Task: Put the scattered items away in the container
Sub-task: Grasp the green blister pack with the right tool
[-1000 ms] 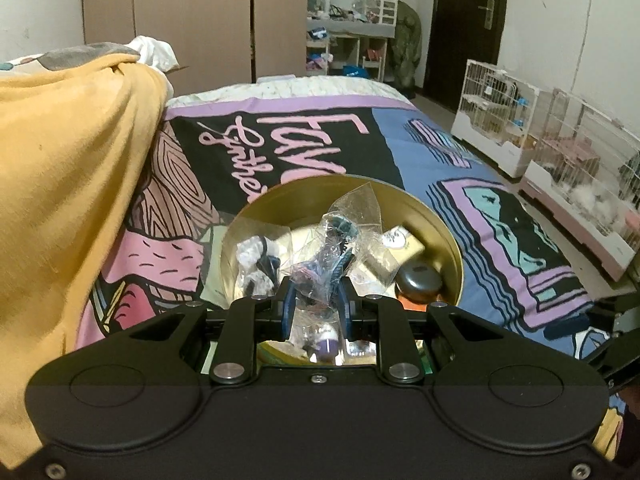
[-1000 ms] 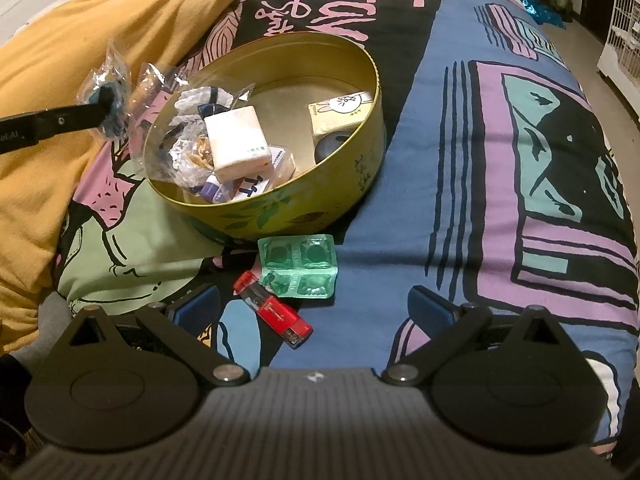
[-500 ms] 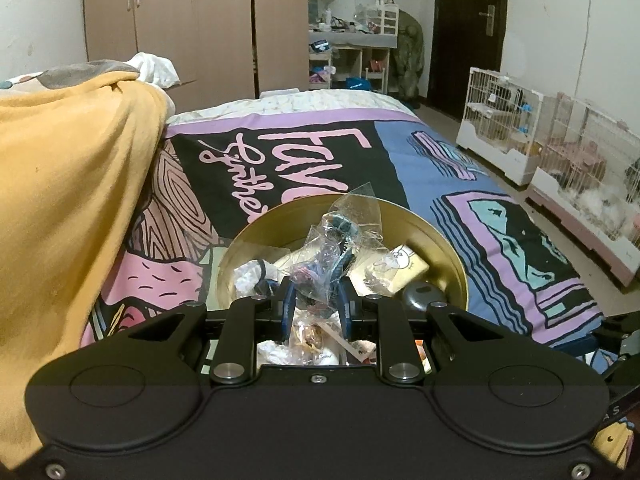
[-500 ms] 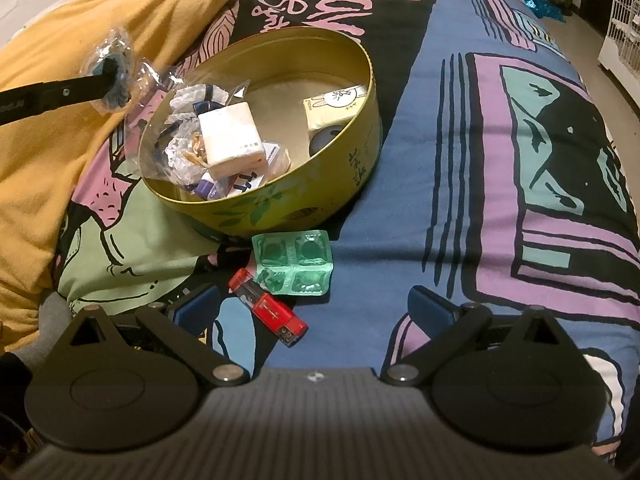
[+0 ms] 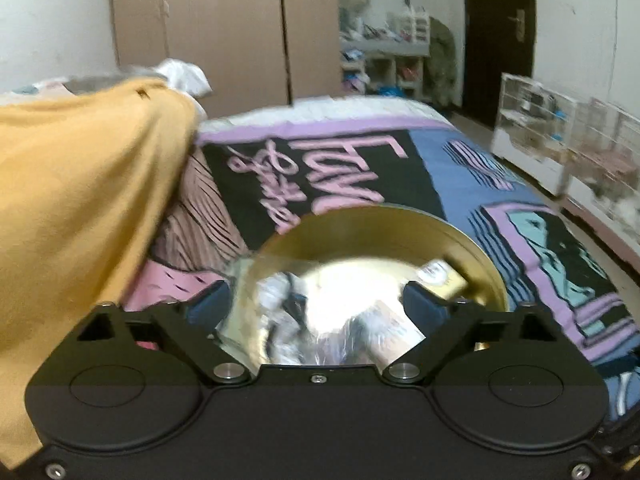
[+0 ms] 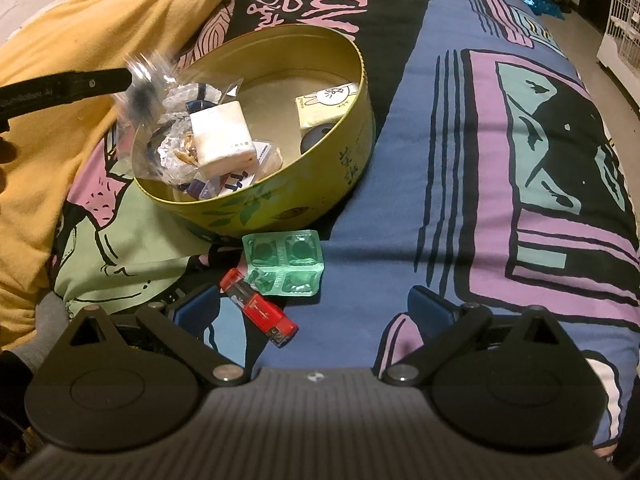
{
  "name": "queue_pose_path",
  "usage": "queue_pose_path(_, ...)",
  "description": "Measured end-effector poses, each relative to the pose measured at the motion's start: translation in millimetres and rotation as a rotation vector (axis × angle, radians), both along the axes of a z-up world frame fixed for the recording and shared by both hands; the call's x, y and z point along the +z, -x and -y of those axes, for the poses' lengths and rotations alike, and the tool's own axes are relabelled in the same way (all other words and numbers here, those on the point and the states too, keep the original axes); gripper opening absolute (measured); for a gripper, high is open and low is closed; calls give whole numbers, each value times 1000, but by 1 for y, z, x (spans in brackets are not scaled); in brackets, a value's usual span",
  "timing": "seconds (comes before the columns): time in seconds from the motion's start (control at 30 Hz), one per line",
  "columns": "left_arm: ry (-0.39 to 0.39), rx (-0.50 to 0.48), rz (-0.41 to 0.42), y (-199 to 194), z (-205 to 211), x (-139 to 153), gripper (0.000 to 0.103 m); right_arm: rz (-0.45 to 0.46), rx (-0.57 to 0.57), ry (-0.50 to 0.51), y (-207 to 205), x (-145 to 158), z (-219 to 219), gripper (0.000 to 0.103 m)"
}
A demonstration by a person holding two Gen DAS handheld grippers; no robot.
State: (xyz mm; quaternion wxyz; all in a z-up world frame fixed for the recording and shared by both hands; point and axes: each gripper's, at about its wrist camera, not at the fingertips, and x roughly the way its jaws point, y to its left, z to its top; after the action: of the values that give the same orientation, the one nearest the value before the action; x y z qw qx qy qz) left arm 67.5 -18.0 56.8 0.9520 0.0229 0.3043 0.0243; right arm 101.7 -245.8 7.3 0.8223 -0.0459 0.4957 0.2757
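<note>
A round gold tin (image 6: pixel 320 184) sits on the patterned bedspread and holds several small items. My left gripper (image 5: pixel 316 306) is open over the tin's near rim (image 5: pixel 476 252); the view is blurred. In the right wrist view its finger (image 6: pixel 68 86) reaches in from the left, and a clear plastic bag (image 6: pixel 146 80) is blurred at the tin's left rim just off the fingertip. My right gripper (image 6: pixel 312 312) is open and empty, low over the bed. A red lighter (image 6: pixel 260 312) and a green blister pack (image 6: pixel 286 262) lie between it and the tin.
A yellow blanket (image 6: pixel 80 40) is heaped on the left of the bed (image 6: pixel 460 160). White wire cages (image 5: pixel 568 136) stand on the floor to the right. A wardrobe (image 5: pixel 208 28) and a cluttered shelf stand at the far wall.
My left gripper has opened and let go of the clear plastic bag, which drops at the tin's left rim. My right gripper has moved closer to the lighter and blister pack.
</note>
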Motion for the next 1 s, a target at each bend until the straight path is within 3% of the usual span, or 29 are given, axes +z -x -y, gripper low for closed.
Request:
queue_pose_path(0.6,63,-10,-66,11,-17,-6,97,-23,3,7,-12,-18,-36,103)
queue_pose_path(1.0,80,6,-86,15,-23,-9,102,-19,23,78,-20,-38,-76,103)
